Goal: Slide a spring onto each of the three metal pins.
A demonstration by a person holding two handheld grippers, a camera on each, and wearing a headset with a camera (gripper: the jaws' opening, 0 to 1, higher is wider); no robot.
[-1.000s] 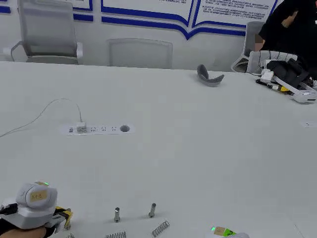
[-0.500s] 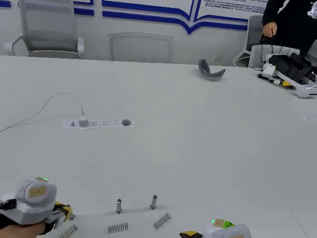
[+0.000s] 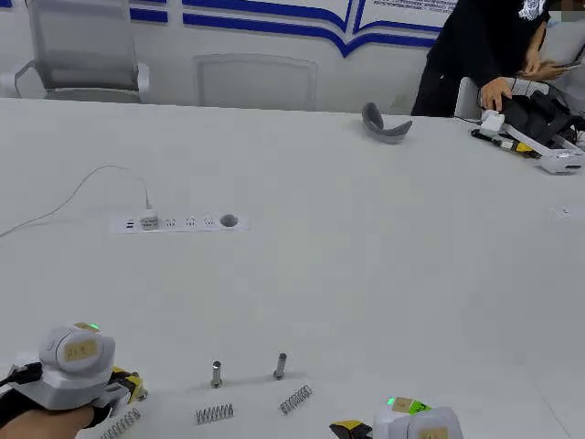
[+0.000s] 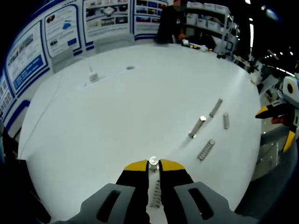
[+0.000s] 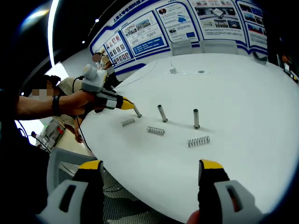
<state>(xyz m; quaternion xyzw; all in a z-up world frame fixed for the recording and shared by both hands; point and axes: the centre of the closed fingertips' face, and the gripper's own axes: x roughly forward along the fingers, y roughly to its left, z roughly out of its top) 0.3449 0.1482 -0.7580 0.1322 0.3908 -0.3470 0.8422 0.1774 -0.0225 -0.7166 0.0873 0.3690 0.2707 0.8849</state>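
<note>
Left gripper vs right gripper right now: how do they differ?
The left gripper has its jaws drawn in on the top of a pin; the right gripper has its jaws wide apart and holds nothing. The left gripper is at the end of the pin row; the right gripper sits back by the table edge, short of the springs. Both have yellow jaw tips.

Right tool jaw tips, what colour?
Yellow, on the right tool; clearest in the right gripper view.

Bright, even light leaves the white table [image 3: 384,274] nearly shadowless and sharp in the head view. Both gripper views bend strongly toward their edges, where ceiling lights [image 4: 252,32] glare and detail softens.
</note>
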